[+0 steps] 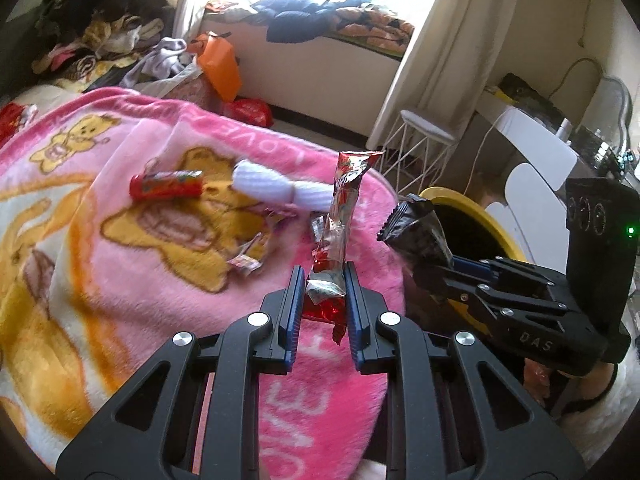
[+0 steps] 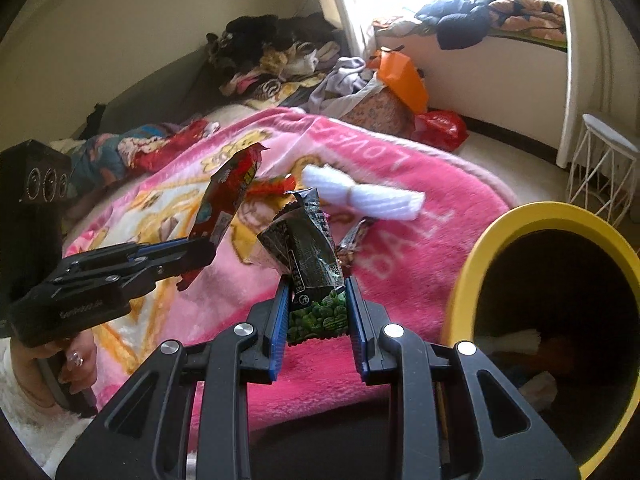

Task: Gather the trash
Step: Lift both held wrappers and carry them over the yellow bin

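Note:
My left gripper (image 1: 322, 280) is shut on a long red and silver snack wrapper (image 1: 342, 216), which stands up from the jaws above the pink blanket (image 1: 160, 288). My right gripper (image 2: 316, 292) is shut on a black and green pea snack bag (image 2: 312, 256). Each gripper shows in the other's view: the right gripper (image 1: 428, 268) with its dark bag (image 1: 416, 228) beside the bin, the left gripper (image 2: 208, 252) with the red wrapper (image 2: 228, 196). A yellow-rimmed bin (image 2: 468, 280) stands to the right of the bed, with white scraps inside. It appears again as the yellow bin (image 1: 460, 200).
On the blanket lie a red candy tube (image 1: 166, 186), a white rolled cloth (image 1: 280, 190) and small torn wrappers (image 1: 246, 260). Clothes piles (image 1: 100, 32), an orange bag (image 1: 218, 64) and a red bag (image 1: 250, 110) sit beyond. A white wire stool (image 1: 424, 140) stands by the curtain.

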The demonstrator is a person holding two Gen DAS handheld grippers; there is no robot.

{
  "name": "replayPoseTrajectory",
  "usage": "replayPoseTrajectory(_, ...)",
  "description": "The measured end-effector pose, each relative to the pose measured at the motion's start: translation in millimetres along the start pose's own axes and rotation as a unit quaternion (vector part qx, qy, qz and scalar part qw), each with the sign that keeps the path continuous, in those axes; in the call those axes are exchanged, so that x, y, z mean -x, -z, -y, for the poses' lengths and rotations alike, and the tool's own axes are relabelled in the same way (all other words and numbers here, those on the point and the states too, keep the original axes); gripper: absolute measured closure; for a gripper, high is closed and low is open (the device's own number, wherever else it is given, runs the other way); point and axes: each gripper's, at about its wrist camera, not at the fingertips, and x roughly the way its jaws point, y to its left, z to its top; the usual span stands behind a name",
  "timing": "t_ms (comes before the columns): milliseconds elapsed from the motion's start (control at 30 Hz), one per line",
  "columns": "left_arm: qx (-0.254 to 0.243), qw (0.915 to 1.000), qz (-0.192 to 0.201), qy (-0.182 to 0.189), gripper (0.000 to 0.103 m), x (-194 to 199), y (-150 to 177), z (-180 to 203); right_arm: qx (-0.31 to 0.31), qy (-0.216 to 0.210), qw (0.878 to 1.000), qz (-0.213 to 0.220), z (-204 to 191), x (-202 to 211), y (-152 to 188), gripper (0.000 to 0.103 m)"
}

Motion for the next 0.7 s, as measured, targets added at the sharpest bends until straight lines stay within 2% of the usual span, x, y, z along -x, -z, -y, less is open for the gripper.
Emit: replayPoseTrajectory(700, -0.029, 0.9991, 0.016, 0.027, 0.088, -0.5, -13.1, 44.3, -0.055, 0.054, 0.996, 0.049, 52.3, 38.8, -1.1, 0.077)
